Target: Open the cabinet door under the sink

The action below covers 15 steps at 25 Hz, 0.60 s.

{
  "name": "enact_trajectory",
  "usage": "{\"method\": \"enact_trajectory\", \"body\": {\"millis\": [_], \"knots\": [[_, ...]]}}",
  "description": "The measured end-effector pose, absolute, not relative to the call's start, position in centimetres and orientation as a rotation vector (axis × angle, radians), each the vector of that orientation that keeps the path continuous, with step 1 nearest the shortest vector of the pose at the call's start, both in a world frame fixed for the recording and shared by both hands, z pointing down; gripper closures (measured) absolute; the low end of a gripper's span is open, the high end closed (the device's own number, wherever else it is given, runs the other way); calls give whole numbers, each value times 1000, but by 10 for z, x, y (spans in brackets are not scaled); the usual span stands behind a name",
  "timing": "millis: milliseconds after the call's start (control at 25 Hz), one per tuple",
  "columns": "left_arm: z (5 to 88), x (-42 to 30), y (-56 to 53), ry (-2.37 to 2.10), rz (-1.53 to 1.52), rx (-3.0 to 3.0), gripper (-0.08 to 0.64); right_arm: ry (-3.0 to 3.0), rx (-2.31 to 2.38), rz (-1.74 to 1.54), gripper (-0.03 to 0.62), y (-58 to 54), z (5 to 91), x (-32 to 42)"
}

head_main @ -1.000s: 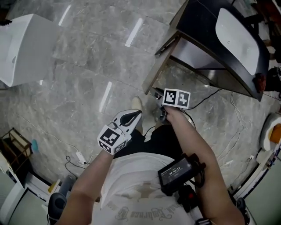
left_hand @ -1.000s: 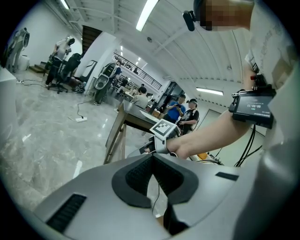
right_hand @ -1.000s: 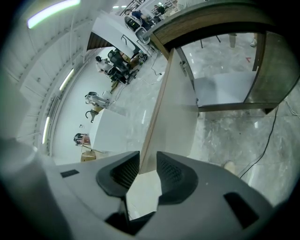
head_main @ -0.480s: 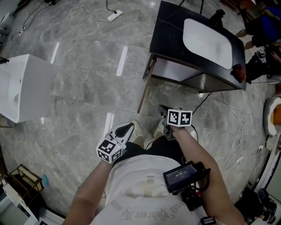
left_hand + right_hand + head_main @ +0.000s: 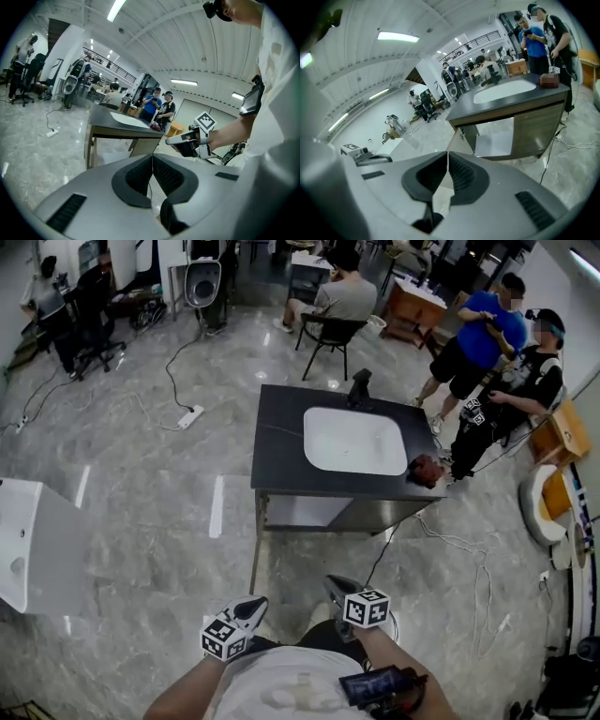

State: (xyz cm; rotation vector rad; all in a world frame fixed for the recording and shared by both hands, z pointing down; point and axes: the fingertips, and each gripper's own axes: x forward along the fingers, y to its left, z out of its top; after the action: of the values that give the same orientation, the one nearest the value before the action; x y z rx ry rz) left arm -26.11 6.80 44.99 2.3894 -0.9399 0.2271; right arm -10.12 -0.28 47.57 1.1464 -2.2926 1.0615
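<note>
Fingers [image 5: 165,174] of the left gripper [image 5: 152,160] are seen pressed pad to pad with nothing between them. Those of the right gripper [image 5: 447,158] have just been closing and are likewise met on nothing. Both grippers are held low in the head view, well apart from the cabinet [image 5: 394,514], which is found at twelve o'clock from them, beneath the dark countertop [image 5: 281,442] and its white sink [image 5: 354,440]. The left cabinet door [image 5: 255,549] is judged to be open already. It is seen edge-on, swung out toward the person from the cabinet's corner, at about eleven o'clock of the left gripper. In the right gripper view the pale interior [image 5: 494,138] is exposed beside the right-hand door [image 5: 534,131], which is shut. The step in hand is therefore taken to be the finish. For it to be done well, the open leaf should be left undisturbed and its free edge given room by both grippers. Should more swing be wanted, that edge is best nudged with closed tips along the hinge's arc, not gripped. The dark cable [image 5: 382,554] trailing on the floor at one o'clock should be avoided underfoot.
</note>
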Motion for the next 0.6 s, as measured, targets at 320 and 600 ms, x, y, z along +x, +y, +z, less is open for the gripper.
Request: {"method": "enact_trajectory", "body": {"millis": [320,600], "knots": [[437,-181,49,-801,267,2486,549,-2313,1330,1049,569,12,467,-25],[442,-111,35,-788,324,2470,549,-2354,1337,1035,569,-1,472,34]]}}
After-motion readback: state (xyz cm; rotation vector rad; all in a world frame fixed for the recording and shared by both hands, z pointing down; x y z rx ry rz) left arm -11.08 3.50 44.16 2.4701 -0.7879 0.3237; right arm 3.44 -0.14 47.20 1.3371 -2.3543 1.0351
